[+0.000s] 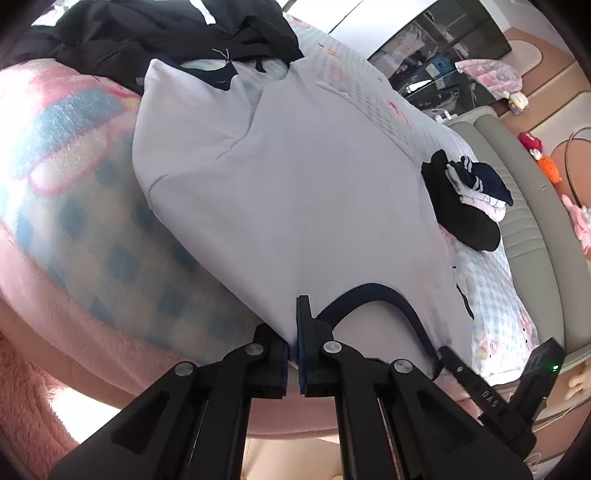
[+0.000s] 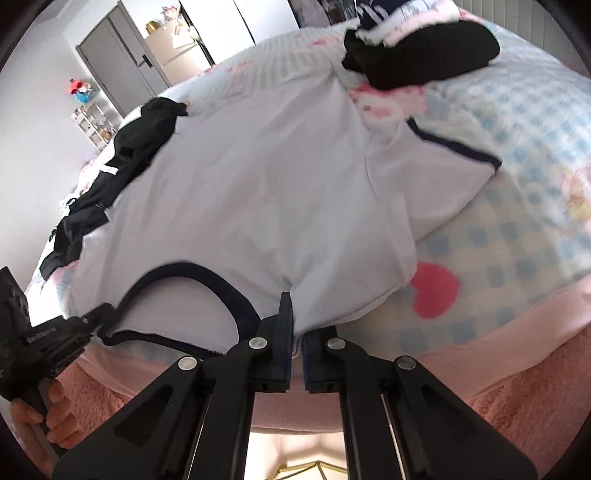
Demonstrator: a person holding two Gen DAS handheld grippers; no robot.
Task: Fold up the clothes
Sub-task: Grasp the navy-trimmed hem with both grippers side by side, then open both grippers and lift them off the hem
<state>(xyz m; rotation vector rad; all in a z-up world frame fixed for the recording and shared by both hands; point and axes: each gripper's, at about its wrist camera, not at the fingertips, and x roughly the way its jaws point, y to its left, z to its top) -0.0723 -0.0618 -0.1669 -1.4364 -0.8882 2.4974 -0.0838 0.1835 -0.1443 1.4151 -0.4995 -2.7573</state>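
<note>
We pinch the white shirt [image 1: 295, 192], spread flat on the bed [image 1: 491, 306], at either side of its navy collar [image 1: 373, 291], left gripper [image 1: 293, 350] and right gripper [image 2: 297, 343] both with jaws pressed onto the cloth.

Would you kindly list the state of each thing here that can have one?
White T-shirt: spread flat on the bed, one sleeve folded in, shoulder edge pinched on each side of the dark collar.
Left tongs: shut on the shirt's edge.
Right tongs: shut on the shirt's edge.
Black garments: heaped, unfolded, at the far end.
Small pile of clothes: stacked beside the shirt.
</note>
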